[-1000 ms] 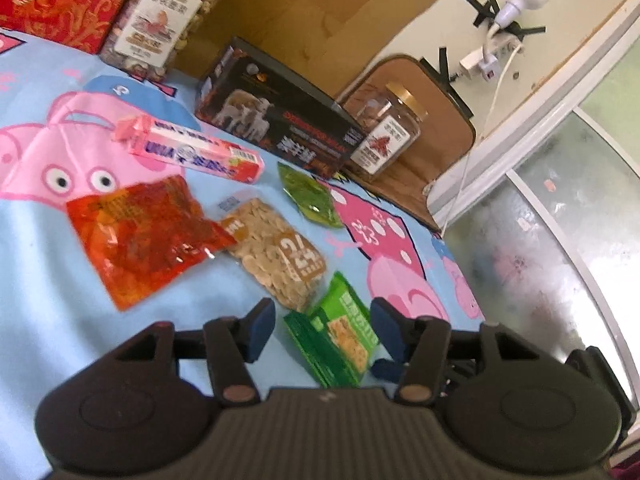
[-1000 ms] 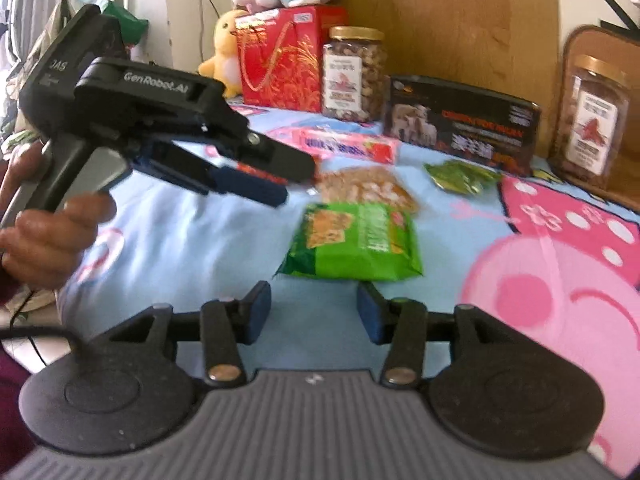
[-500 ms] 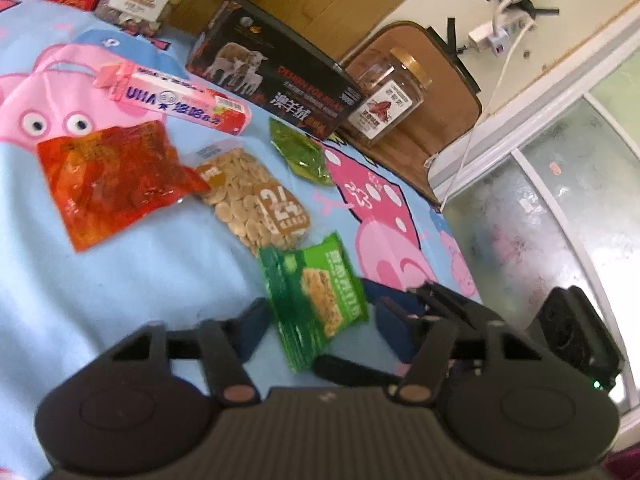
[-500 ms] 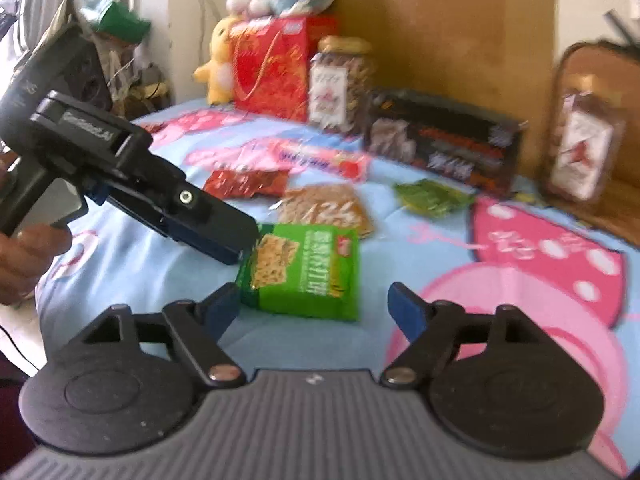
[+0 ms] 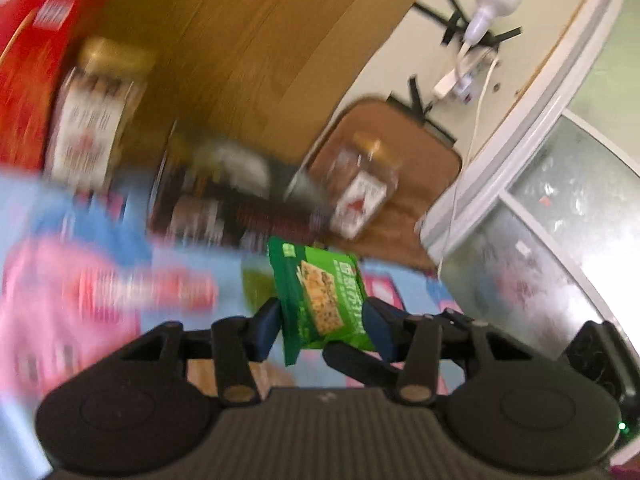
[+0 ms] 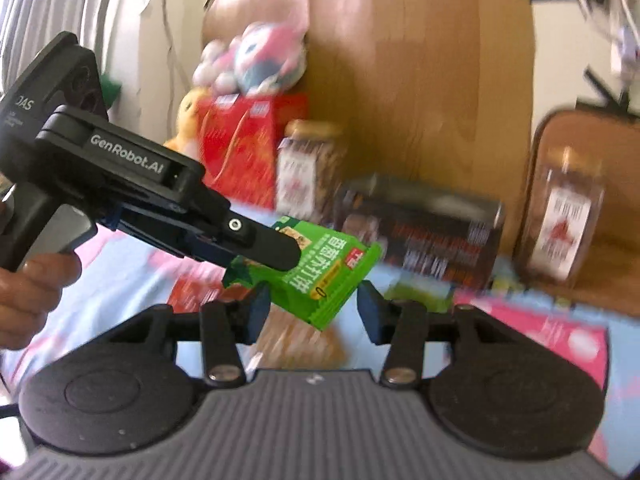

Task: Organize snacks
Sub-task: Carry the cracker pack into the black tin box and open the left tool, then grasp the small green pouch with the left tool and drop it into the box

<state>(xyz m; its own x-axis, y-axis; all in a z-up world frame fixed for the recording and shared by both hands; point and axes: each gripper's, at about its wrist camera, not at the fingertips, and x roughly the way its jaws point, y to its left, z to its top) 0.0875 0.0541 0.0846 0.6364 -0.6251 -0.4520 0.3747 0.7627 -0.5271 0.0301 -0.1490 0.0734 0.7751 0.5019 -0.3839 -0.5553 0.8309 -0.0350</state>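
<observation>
A green snack packet (image 5: pixel 320 304) hangs in the air, off the blue cartoon cloth (image 6: pixel 120 280). My left gripper (image 5: pixel 322 328) is shut on it, one pad on each side. In the right wrist view the left gripper (image 6: pixel 280 256) reaches in from the left with the packet (image 6: pixel 328 280) tilted in its jaws. The packet's lower corner hangs between the fingers of my right gripper (image 6: pixel 312 312), whose jaws are closing. Its right pad still stands clear of the wrapper. A hand (image 6: pixel 32 292) holds the left gripper's handle.
All blurred at the back: a red gift box (image 6: pixel 240 152), a nut jar (image 6: pixel 308 172), a dark box (image 6: pixel 420 232) and a second jar (image 6: pixel 564 220). Plush toys (image 6: pixel 260 60) sit on the red box. A pink candy stick (image 5: pixel 160 288) and a small green packet (image 5: pixel 256 284) lie on the cloth.
The left gripper closed on the green packet and lifted it off the cloth. The right gripper opened wide, came up under the packet and narrowed around its lower corner.
</observation>
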